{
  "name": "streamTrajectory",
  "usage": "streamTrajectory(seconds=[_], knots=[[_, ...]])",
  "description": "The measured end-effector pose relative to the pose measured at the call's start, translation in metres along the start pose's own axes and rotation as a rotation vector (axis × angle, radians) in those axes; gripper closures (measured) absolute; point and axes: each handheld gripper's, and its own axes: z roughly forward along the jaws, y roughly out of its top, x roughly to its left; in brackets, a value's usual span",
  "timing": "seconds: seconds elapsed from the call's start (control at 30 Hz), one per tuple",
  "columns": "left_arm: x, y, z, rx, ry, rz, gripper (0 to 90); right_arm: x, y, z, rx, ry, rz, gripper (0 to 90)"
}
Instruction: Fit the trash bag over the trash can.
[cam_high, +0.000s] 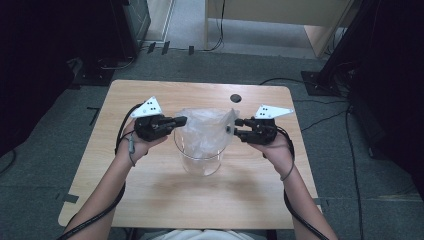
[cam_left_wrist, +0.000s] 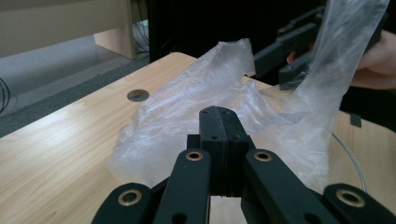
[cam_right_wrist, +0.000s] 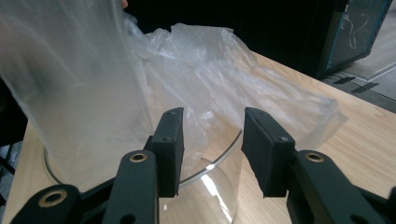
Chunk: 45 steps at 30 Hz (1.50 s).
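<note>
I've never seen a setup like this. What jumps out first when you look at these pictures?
A clear plastic bag billows out of a transparent round container at the middle of a wooden table. A person's hands hold a black gripper on each side of it: the left gripper has its jaws shut together at the bag's edge, while the right gripper hangs open above the container's rim.

container (cam_high: 202, 159) mid-table (cam_high: 150, 200), bag (cam_high: 205, 127) in its mouth and above | left claw (cam_high: 181, 120) at bag's left edge; right claw (cam_high: 237, 127) at its right edge | hole (cam_high: 235, 98) behind bag, near table's far edge
</note>
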Motion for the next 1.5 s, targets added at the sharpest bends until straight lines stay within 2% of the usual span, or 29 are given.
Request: streamTrajectory(seconds=[0.17,0.3,0.43,0.6,0.77,0.97,1.1,1.17,1.27,1.37,1.5], knots=[[0.010,-0.003,-0.008,-0.026,0.034,-0.039,90.0,0.003,0.001,0.002,0.004,0.019,-0.012,59.1],[0.018,-0.006,-0.013,-0.039,0.035,-0.072,90.0,0.002,0.000,0.002,0.006,0.018,-0.009,57.4],[0.021,-0.009,-0.013,-0.036,0.031,-0.089,90.0,0.002,0.000,0.005,-0.009,0.009,0.011,46.1],[0.018,-0.010,-0.007,-0.025,0.015,-0.079,90.0,0.003,0.000,0.009,-0.030,0.031,0.053,45.2],[0.011,-0.012,0.002,-0.003,-0.004,-0.063,90.0,0.011,0.003,0.017,-0.027,0.048,0.021,44.7],[-0.002,-0.008,0.011,0.004,-0.034,-0.029,90.0,0.019,0.003,0.028,-0.005,0.051,0.009,52.7],[-0.006,-0.005,0.010,-0.008,-0.027,-0.003,90.0,0.024,0.004,0.034,0.030,0.015,-0.016,56.1],[-0.005,-0.004,0.008,-0.013,-0.020,-0.007,90.0,0.025,0.005,0.035,0.054,-0.023,-0.029,67.4],[0.000,-0.005,0.005,-0.020,-0.006,-0.022,90.0,0.024,0.007,0.032,0.059,-0.044,0.012,81.2],[0.005,-0.006,0.001,-0.026,0.010,-0.031,90.0,0.021,0.009,0.028,0.058,-0.048,0.031,85.3],[0.012,-0.007,-0.006,-0.020,0.052,-0.030,90.0,0.016,0.011,0.020,0.056,-0.054,0.038,86.2]])
